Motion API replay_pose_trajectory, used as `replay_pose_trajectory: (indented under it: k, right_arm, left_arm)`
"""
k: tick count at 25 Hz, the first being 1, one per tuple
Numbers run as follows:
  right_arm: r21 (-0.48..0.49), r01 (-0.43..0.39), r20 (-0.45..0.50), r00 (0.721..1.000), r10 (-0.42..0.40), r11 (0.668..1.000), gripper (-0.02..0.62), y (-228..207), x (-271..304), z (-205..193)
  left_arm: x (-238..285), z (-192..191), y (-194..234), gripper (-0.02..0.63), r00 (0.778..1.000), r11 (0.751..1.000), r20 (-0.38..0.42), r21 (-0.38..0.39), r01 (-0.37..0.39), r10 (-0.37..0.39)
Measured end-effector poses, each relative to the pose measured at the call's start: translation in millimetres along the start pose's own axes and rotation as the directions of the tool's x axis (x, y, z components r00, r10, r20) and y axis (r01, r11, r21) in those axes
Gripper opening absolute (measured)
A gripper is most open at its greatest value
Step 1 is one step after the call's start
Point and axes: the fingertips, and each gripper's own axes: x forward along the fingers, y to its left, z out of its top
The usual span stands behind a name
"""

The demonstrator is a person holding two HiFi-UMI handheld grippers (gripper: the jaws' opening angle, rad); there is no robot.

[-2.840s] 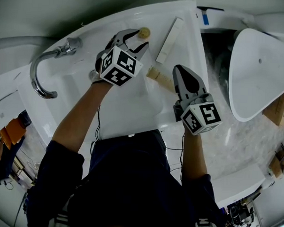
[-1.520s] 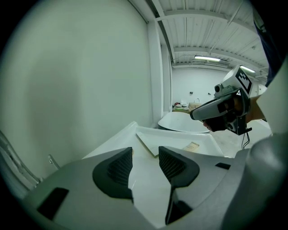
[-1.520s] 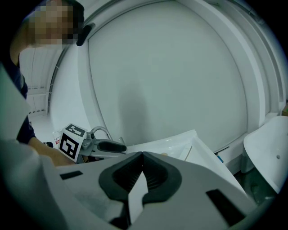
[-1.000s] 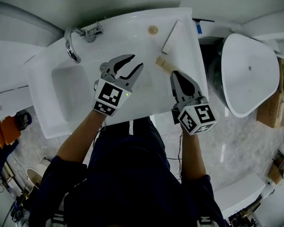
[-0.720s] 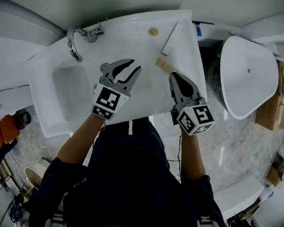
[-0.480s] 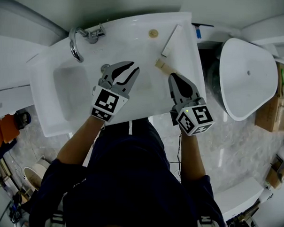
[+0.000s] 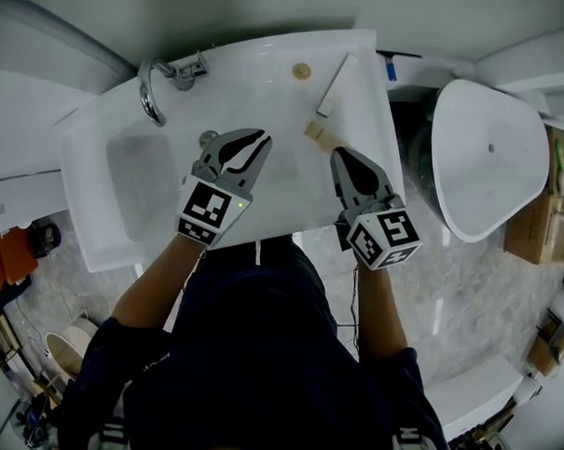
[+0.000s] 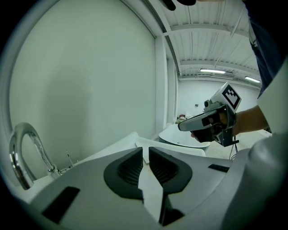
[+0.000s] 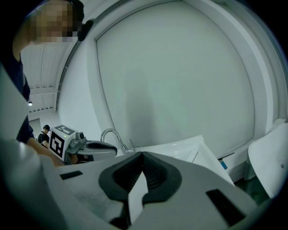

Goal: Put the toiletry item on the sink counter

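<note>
Right tool [image 7: 338,154] partly hides the beige item [image 7: 314,131].

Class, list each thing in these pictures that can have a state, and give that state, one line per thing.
Left gripper: empty, jaws closing, narrow gap between them.
Right gripper: shut, empty.
Faucet: no water seen running.
Round wooden item: lying on the counter, ungripped.
White box: lying flat on the counter.

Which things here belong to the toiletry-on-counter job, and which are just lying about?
Job:
- white sink counter
- likely toiletry items lying on it: small round tan item, long white flat box, short tan block

Lying about:
- curved chrome faucet
- white oval fixture right of the counter
- brown cardboard boxes on the floor
</note>
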Motion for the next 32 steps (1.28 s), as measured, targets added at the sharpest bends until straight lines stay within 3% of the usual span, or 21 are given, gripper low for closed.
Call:
replay_pose_trajectory:
  k: [32]
  right_arm:
    - [-0.02, -0.054, -0.008, 0.999, 0.054, 0.998, 0.005, 5, 9, 14]
  left_arm:
    - [6, 21, 4, 0.037, 0.999, 0.999, 0.021, -0.012, 0.04, -0.04]
